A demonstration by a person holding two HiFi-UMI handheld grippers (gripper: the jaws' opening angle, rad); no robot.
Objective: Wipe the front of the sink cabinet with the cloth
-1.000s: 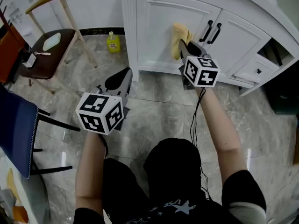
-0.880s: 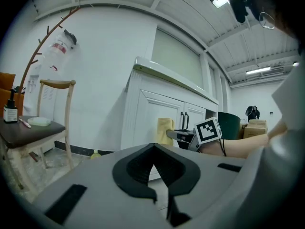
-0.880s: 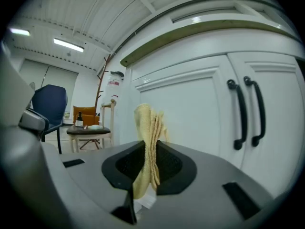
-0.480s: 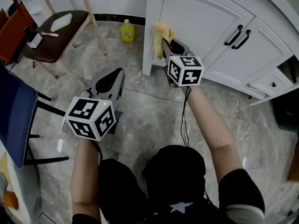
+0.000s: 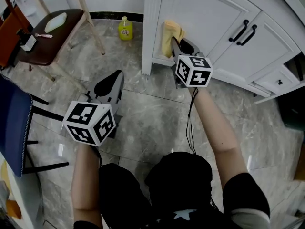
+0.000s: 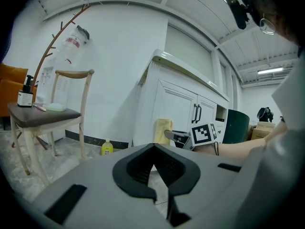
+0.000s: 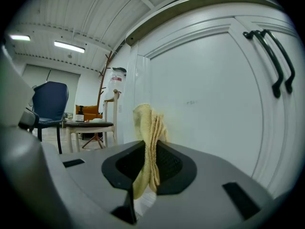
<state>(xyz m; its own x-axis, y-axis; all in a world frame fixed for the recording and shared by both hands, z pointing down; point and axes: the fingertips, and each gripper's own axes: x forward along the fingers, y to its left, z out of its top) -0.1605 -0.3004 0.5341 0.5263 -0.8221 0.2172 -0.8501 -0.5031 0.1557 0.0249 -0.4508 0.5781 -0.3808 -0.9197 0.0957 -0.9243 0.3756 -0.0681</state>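
Cloth [image 5: 171, 34] farther right on cabinet [image 5: 209, 13]

Staged domestic washroom corner inside an industrial hall, white panelled sink cabinet [image 5: 205, 11] with 2 black door handles [image 5: 240, 31], grey marble-pattern floor tiles [image 5: 157, 113], wooden chair [image 5: 52, 41], coat stand [image 6: 61, 33], ribbed metal ceiling [image 7: 71, 13] with strip lights [image 7: 69, 46], orange sofa [image 7: 88, 110] beyond.

Lower cloth [image 7: 148, 123] lost between the jaws of the right gripper [image 7: 148, 159]. Top and right edges cut the sink cabinet [image 5: 205, 8] — left edge clips the blue chair [image 5: 14, 128]. Label on the yellow bottle [image 5: 125, 28], probably print, unreadably small.
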